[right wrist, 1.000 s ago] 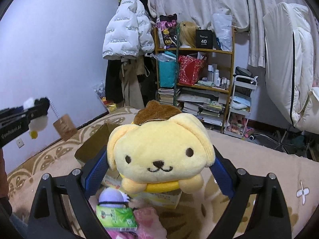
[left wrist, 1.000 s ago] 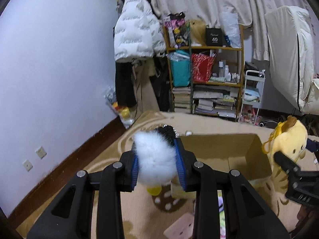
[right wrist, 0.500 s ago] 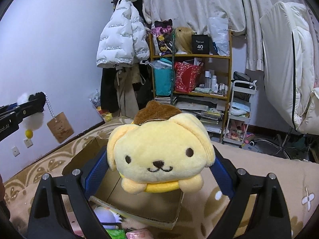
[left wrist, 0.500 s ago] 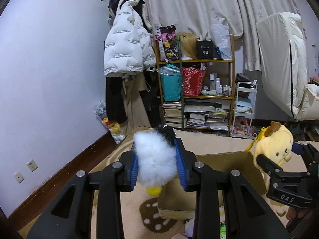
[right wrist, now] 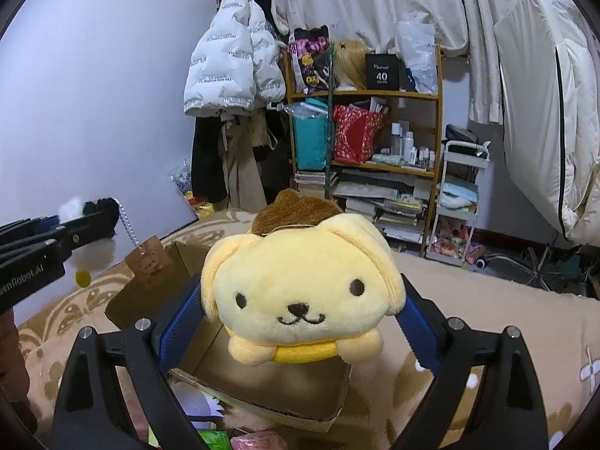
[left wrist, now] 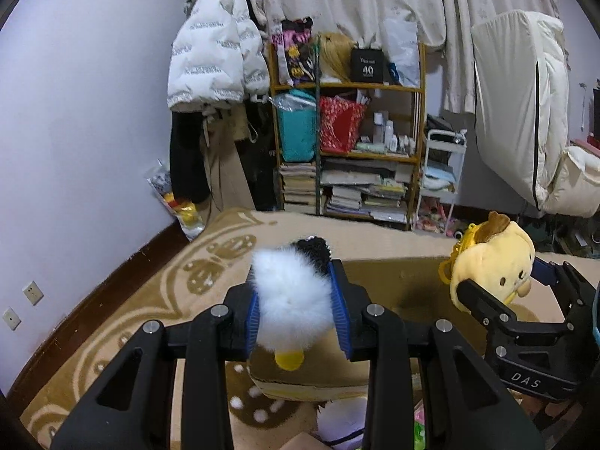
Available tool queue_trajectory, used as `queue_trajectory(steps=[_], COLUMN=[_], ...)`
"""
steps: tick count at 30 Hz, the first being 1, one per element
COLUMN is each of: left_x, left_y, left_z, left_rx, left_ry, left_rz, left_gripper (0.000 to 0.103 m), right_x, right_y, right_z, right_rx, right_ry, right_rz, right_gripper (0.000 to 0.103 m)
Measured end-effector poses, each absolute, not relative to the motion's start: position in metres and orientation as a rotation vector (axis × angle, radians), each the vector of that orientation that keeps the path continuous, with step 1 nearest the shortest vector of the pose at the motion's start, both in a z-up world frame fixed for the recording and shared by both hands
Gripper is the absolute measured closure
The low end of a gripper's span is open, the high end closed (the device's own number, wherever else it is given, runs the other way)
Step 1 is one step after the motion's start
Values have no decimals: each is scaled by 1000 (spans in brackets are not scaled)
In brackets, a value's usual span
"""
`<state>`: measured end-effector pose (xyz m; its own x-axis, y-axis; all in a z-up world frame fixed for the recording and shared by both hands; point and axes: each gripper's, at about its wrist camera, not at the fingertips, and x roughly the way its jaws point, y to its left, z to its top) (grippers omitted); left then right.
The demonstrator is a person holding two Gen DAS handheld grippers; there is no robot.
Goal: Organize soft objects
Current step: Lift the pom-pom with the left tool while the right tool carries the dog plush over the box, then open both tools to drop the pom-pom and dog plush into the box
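Observation:
My left gripper [left wrist: 296, 313] is shut on a fluffy white and black plush charm [left wrist: 294, 300] with a yellow foot, held in the air over the near edge of an open cardboard box [left wrist: 397, 285]. In the right wrist view the charm [right wrist: 88, 212] hangs at the left with a bead chain and brown tag [right wrist: 150, 262]. My right gripper [right wrist: 300, 322] is shut on a yellow dog plush [right wrist: 303, 296] with a brown cap, held above the box [right wrist: 273, 382]. The dog plush [left wrist: 491, 262] also shows at the right of the left wrist view.
The box sits on a beige patterned carpet [left wrist: 150, 300]. Small soft items lie by its near side [right wrist: 210, 438]. A wooden shelf full of books and bags [left wrist: 348, 150], a white cart [left wrist: 442, 172] and hanging coats [left wrist: 217, 56] stand along the far wall.
Both grippers have risen and tilted up with their plush toys; the box sits lower in both views and more of the room shows. The grips are unchanged.

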<state>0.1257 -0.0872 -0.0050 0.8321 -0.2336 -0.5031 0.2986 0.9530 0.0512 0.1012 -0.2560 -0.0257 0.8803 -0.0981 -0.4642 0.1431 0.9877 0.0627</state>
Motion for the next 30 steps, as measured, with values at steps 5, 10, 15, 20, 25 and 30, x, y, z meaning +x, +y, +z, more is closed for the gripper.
queue_trajectory(steps=[5, 10, 15, 20, 25, 30], left_x=[133, 140, 144, 142, 133, 122], left_y=[-89, -94, -95, -96, -88, -73], left_z=[-25, -39, -49, -49, -41, -30], left_rx=[96, 101, 112, 149, 150, 133], left_ry=[603, 668, 702, 720, 707, 725], left_rz=[-348, -355, -320, -303, -272, -256], left_gripper=[70, 68, 53, 38, 20, 11], right_x=[106, 107, 110, 107, 97, 81], right_y=[-257, -250, -251, -253, -258, -260], right_z=[-37, -46, -50, -48, -42, -33], right_rx=[111, 62, 82, 86, 120, 140], right_ry=[519, 547, 577, 582, 575, 564], right_rz=[-93, -80, -63, -65, -78, -90], right_gripper=[4, 2, 0, 0, 0, 0])
